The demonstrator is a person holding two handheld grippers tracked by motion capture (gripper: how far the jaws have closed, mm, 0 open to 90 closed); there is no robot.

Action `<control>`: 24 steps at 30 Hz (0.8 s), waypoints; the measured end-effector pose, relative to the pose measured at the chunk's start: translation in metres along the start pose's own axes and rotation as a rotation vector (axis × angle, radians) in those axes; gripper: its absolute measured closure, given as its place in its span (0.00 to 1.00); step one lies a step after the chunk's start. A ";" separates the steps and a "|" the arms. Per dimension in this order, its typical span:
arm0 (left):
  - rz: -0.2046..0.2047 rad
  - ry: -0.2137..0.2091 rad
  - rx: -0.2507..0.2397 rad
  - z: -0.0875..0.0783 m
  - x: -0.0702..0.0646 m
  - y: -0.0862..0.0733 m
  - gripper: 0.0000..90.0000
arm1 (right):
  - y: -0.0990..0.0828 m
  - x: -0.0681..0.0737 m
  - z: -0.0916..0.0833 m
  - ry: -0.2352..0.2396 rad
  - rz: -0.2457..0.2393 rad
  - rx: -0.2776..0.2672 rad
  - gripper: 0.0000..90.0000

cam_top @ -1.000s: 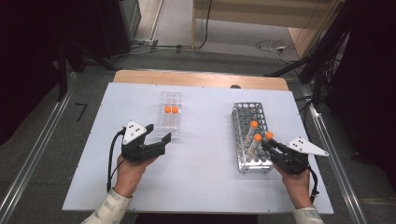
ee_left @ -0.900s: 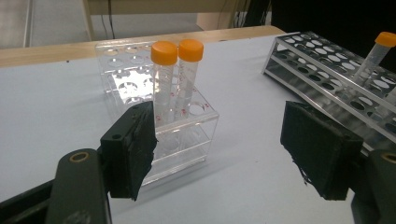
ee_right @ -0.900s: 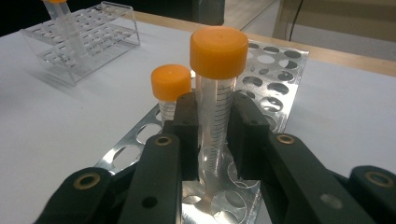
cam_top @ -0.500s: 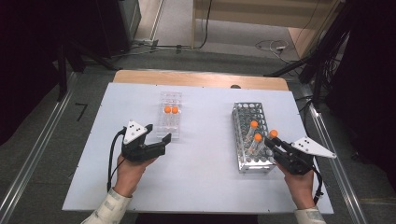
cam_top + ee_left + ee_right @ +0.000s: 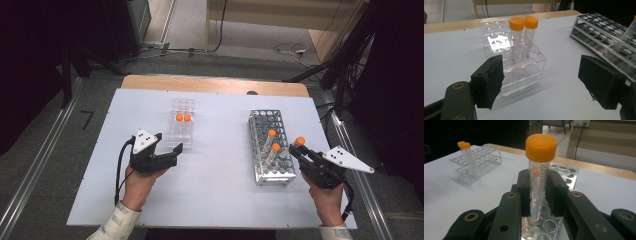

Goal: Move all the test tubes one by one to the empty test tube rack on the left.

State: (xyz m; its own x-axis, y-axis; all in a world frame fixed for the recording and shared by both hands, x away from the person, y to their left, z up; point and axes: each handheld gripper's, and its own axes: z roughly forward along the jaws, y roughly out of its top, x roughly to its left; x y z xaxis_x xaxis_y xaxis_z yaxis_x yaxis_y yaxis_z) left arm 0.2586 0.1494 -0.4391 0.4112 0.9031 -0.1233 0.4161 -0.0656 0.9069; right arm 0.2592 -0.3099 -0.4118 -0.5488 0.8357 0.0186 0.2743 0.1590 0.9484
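My right gripper (image 5: 296,150) (image 5: 539,195) is shut on a clear tube with an orange cap (image 5: 300,141) (image 5: 541,147), held upright over the near right part of the metal wire rack (image 5: 264,120) (image 5: 565,173). The tube's lower end hangs just above the rack's holes. Two more orange-capped tubes (image 5: 273,140) lean in that rack. My left gripper (image 5: 175,154) (image 5: 544,85) is open; its jaws have just been opening, with nothing between them. It points at the clear plastic rack (image 5: 181,139) (image 5: 524,75), which holds two orange-capped tubes (image 5: 183,117) (image 5: 524,23).
The white table top (image 5: 220,200) carries both racks, with bare surface between them and along the front. A wooden strip (image 5: 215,85) runs along the far edge. Cables and dark equipment lie on the floor beyond.
My right gripper has risen with the tube, drawing it up out of the metal rack and slightly to the right. The left hand has stayed in place.
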 end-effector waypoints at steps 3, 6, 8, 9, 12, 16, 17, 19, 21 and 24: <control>-0.001 0.002 0.000 0.000 0.000 0.000 0.23 | 0.002 0.001 -0.004 0.004 -0.003 -0.004 0.80; -0.002 0.004 -0.002 0.000 0.001 0.000 0.23 | 0.003 0.002 -0.008 0.006 -0.001 -0.007 0.80; -0.004 0.007 -0.003 -0.001 0.001 0.000 0.23 | 0.003 0.003 -0.011 0.009 0.000 -0.007 0.80; -0.004 0.007 -0.003 -0.001 0.001 0.000 0.22 | 0.004 0.004 -0.013 0.012 0.000 -0.007 0.80; -0.004 0.008 -0.004 -0.001 0.001 0.000 0.22 | 0.004 0.006 -0.017 0.019 -0.002 -0.008 0.80; -0.004 0.008 -0.001 -0.001 0.001 0.000 0.22 | 0.006 0.010 -0.023 0.033 -0.008 -0.013 0.80; -0.003 0.008 0.000 -0.001 0.001 -0.001 0.22 | 0.006 0.012 -0.024 0.038 -0.007 -0.013 0.80; -0.003 0.007 0.001 -0.001 0.001 -0.001 0.22 | 0.008 0.014 -0.026 0.051 -0.012 -0.017 0.80; -0.004 0.007 0.000 -0.001 0.001 -0.001 0.22 | 0.009 0.017 -0.028 0.058 -0.013 -0.017 0.80; -0.006 0.006 -0.002 -0.001 0.001 -0.001 0.22 | 0.011 0.021 -0.029 0.072 -0.021 -0.021 0.80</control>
State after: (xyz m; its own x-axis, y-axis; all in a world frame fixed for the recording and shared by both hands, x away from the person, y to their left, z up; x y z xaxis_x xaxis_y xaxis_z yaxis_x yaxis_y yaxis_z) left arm 0.2581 0.1510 -0.4393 0.4037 0.9062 -0.1261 0.4172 -0.0597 0.9069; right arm 0.2277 -0.3057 -0.3917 -0.6097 0.7924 0.0211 0.2465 0.1642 0.9551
